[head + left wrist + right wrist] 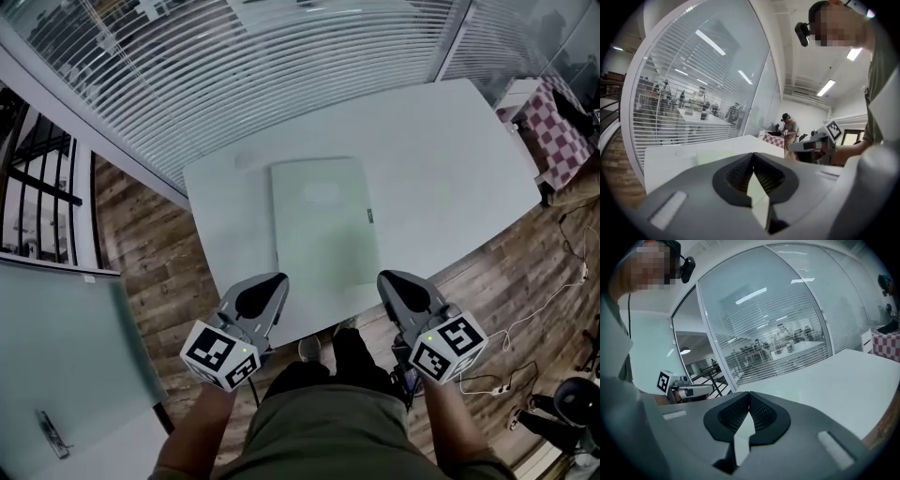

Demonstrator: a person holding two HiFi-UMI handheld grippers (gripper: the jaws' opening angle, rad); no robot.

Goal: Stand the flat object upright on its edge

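Note:
A pale green flat folder (323, 225) lies flat in the middle of the white table (441, 150), its long side running away from me. My left gripper (277, 281) is shut and empty, just at the table's near edge, left of the folder's near corner. My right gripper (384, 279) is also shut and empty, at the near edge by the folder's right near corner. In the left gripper view the jaws (753, 154) meet at their tips, with the folder (717, 157) as a pale strip beyond. The right gripper (749, 393) likewise shows closed jaws over the white table (843, 380).
A glass wall with blinds (234, 66) runs behind the table. Wooden floor (141, 253) shows left and right. A checkered cloth (553, 131) lies at the far right, cables (525, 366) trail on the floor. A person (790, 129) stands far off.

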